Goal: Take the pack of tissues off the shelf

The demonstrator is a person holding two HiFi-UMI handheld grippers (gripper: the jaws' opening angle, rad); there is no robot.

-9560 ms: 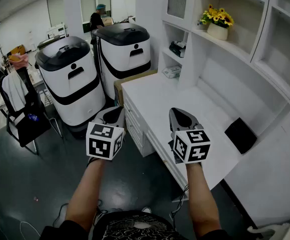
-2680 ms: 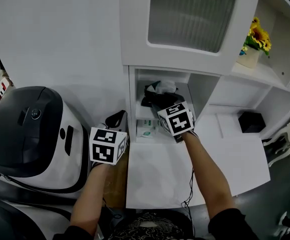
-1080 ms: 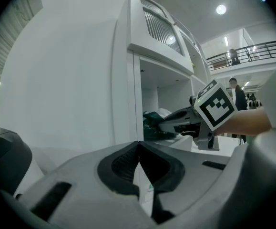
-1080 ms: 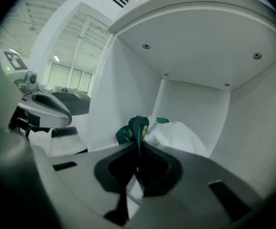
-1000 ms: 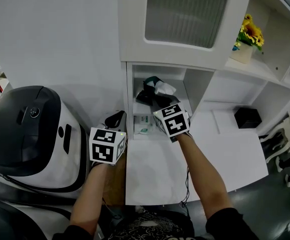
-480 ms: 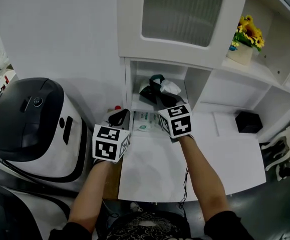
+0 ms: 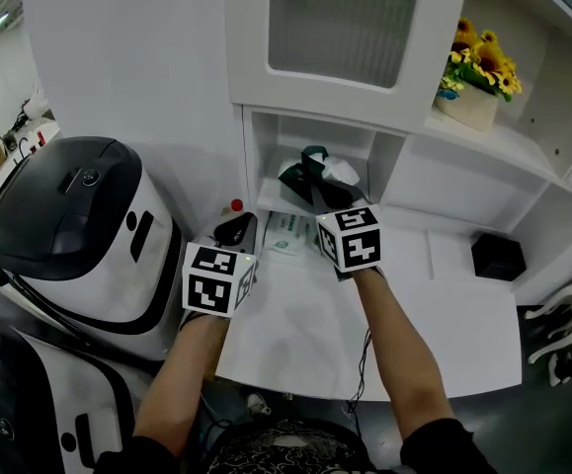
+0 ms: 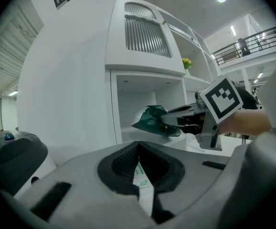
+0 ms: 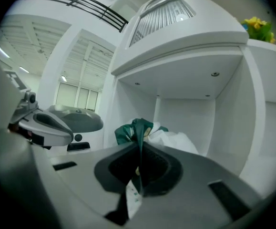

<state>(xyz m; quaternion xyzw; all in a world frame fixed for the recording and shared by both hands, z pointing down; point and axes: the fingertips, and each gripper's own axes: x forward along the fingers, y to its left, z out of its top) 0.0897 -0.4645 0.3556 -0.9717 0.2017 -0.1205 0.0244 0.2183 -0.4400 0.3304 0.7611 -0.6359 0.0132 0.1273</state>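
Note:
The pack of tissues (image 7: 310, 166) is a dark green wrapper with white tissue puffing out of it. It sits at the front of the open shelf compartment (image 7: 266, 141). My right gripper (image 7: 317, 194) reaches in from the desk side and is shut on the wrapper's edge; in the right gripper view the green film (image 9: 128, 131) is pinched between the jaws of the right gripper (image 9: 140, 149). My left gripper (image 7: 234, 227) hovers left of the shelf, shut and holding nothing. The left gripper view shows the left gripper (image 8: 138, 149) in front of the pack (image 8: 149, 119).
A flat white-and-green packet (image 7: 287, 233) lies on the white desk (image 7: 365, 314) under the shelf. A white machine with a black lid (image 7: 63, 225) stands at the left. A sunflower pot (image 7: 473, 77) and a black box (image 7: 498, 257) are to the right.
The head view has pulled back and shifted, showing more of the machine. The right gripper stays shut on the pack at the shelf front; the left gripper keeps its place.

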